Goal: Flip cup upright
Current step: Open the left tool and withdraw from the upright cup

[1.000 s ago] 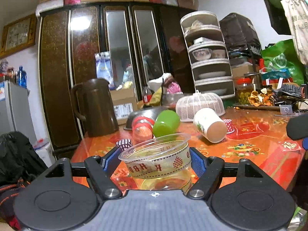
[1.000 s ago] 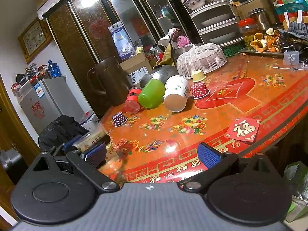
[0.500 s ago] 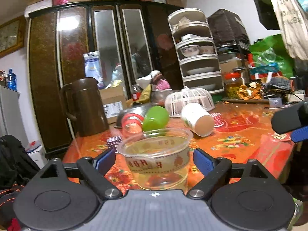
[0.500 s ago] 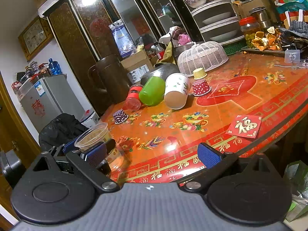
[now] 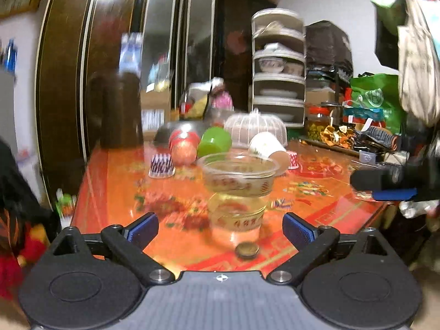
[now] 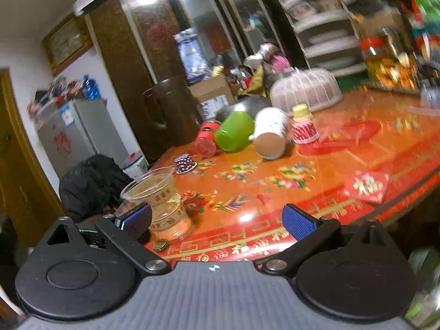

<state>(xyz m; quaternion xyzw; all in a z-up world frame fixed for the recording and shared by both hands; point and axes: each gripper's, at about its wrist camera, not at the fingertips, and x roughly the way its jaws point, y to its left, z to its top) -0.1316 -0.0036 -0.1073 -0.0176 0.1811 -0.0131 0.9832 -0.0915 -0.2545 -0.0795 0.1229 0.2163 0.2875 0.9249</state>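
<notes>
A clear plastic cup (image 5: pixel 238 189) with red lettering stands upright near the front left corner of the orange table (image 5: pixel 115 187). It also shows in the right wrist view (image 6: pixel 159 198). My left gripper (image 5: pixel 220 227) is open, pulled back from the cup, which stands free ahead of the fingers. My right gripper (image 6: pixel 217 220) is open and empty, over the table's front edge, to the right of the cup. A white paper cup (image 6: pixel 271 134), a green cup (image 6: pixel 233 132) and a red cup (image 6: pixel 206 140) lie on their sides further back.
Small patterned cupcake cups (image 6: pixel 185 163) (image 6: pixel 304 130) sit upside down on the table. A coin (image 5: pixel 247 249) lies in front of the clear cup. A brown jug (image 6: pixel 173 110), a mesh food cover (image 6: pixel 305 89) and a red packet (image 6: pixel 367 185) are also there.
My left gripper let go of the clear cup, opened wide and drew back. The cup now stands on the table. The right gripper shifted slightly, both views blurred.
</notes>
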